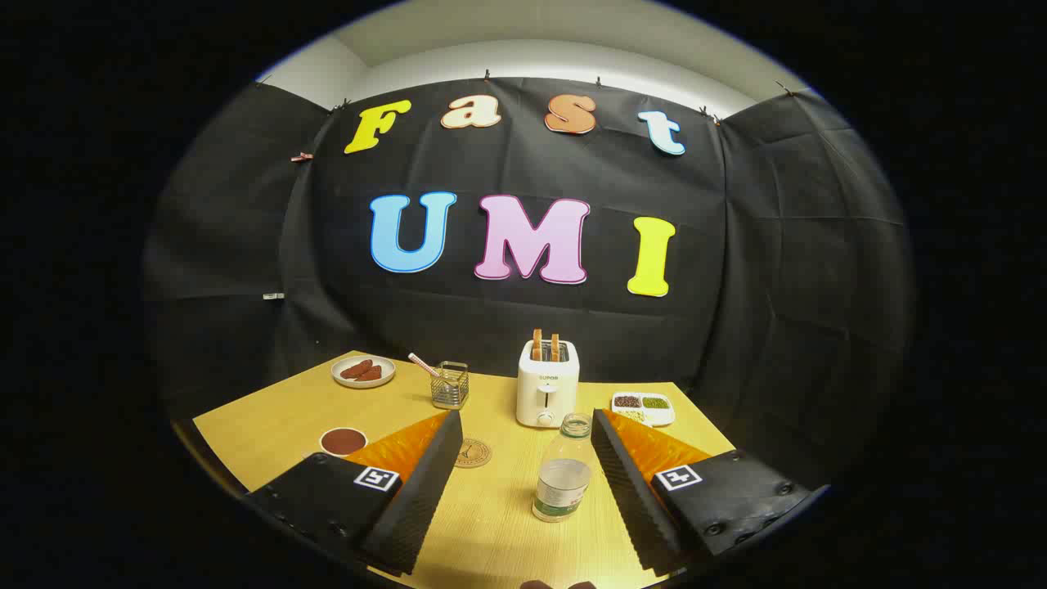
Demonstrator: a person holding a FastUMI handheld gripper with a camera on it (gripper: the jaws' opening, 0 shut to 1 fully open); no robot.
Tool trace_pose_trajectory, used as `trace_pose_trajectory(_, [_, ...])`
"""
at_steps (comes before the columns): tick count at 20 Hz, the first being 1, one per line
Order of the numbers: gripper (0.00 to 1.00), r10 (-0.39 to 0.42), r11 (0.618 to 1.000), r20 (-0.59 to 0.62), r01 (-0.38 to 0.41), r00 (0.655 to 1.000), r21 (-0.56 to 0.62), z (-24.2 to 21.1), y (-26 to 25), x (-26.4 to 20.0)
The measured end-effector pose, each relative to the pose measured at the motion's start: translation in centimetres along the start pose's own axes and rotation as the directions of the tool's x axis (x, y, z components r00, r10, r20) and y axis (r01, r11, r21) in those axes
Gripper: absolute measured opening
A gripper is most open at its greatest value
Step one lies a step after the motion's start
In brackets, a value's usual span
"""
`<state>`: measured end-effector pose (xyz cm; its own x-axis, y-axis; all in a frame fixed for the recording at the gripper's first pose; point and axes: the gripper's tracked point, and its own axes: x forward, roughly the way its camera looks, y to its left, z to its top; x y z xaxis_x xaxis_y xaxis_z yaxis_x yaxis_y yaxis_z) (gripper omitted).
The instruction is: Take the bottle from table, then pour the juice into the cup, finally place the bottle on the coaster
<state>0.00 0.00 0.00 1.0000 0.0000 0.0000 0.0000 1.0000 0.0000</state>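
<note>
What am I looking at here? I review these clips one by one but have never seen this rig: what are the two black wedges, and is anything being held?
The camera rides on a hand-held two-finger gripper and looks forward along it, so the two black ribbed wedges are its own fingers. They stand wide apart and hold nothing.

Between the fingers, nearer the right one, a clear bottle stands upright on the wooden table, its cap off. Just beside the left finger lies a round coaster, and left of that finger sits a cup with a dark inside.

Farther back are a white toaster with two slices in it, a wire basket, a plate of brown food and a divided dish of grains.
</note>
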Motion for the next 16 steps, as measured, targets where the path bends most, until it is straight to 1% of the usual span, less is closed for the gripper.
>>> trace_pose_trajectory(12, [0.97,0.017,1.000,-0.015,-0.017,1.000,0.002,-0.81,-0.23,-0.19])
trace_pose_trajectory(16, [0.97,0.030,0.999,-0.015,-0.030,0.999,0.030,-0.82,0.05,-0.19])
